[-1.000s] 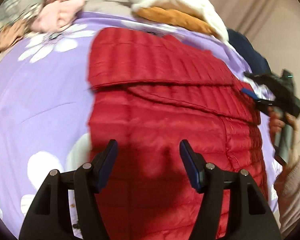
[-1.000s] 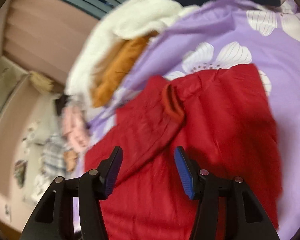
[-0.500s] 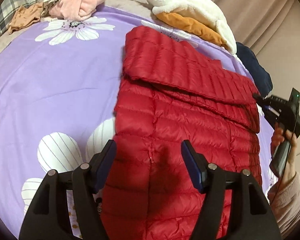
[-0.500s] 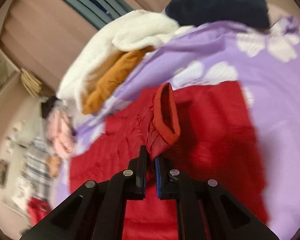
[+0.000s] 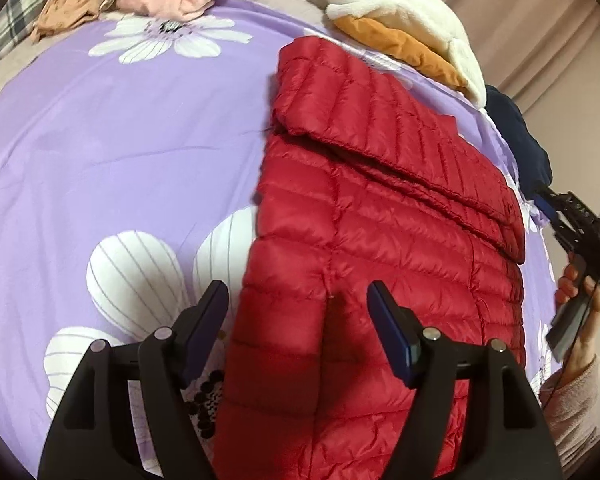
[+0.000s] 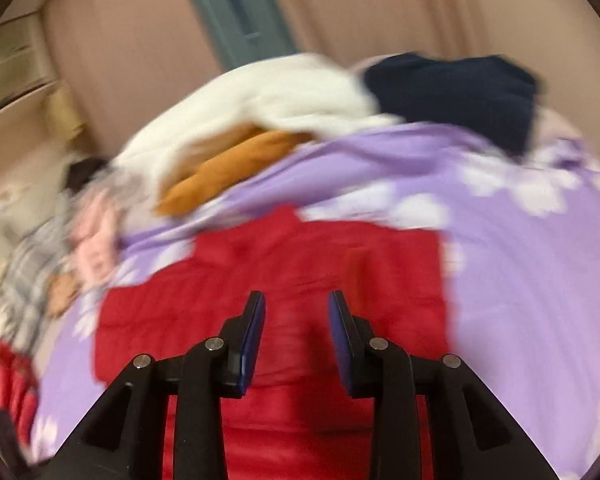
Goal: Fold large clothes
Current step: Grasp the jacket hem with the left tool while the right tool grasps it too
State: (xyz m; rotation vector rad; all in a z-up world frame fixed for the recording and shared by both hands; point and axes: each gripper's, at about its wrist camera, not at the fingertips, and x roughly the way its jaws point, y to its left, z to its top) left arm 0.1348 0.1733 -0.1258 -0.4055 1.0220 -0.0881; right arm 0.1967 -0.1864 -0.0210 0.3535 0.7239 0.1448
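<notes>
A red quilted down jacket (image 5: 380,248) lies flat on a bed covered by a lilac sheet printed with large white flowers (image 5: 100,152). One sleeve is already folded across the upper body of the jacket, forming a slanted band from the far left corner to the right edge. The jacket's long axis runs from the near hem away toward a pile of white fleece and orange cloth (image 5: 404,28) at the far side of the bed.

The left tongs (image 5: 298,336) hover over the near hem of the jacket, straddling its left edge: one finger above the sheet, the other above the red fabric. They have just been widening, and nothing is gripped between them.

The right tongs (image 6: 296,332) hang above the jacket's right side, near the folded sleeve's end. Their jaws have just been parting, and they look released, with only red fabric seen beneath the gap.

The left tongs are nearer the hem, so a lengthwise fold would likely start there.
</notes>
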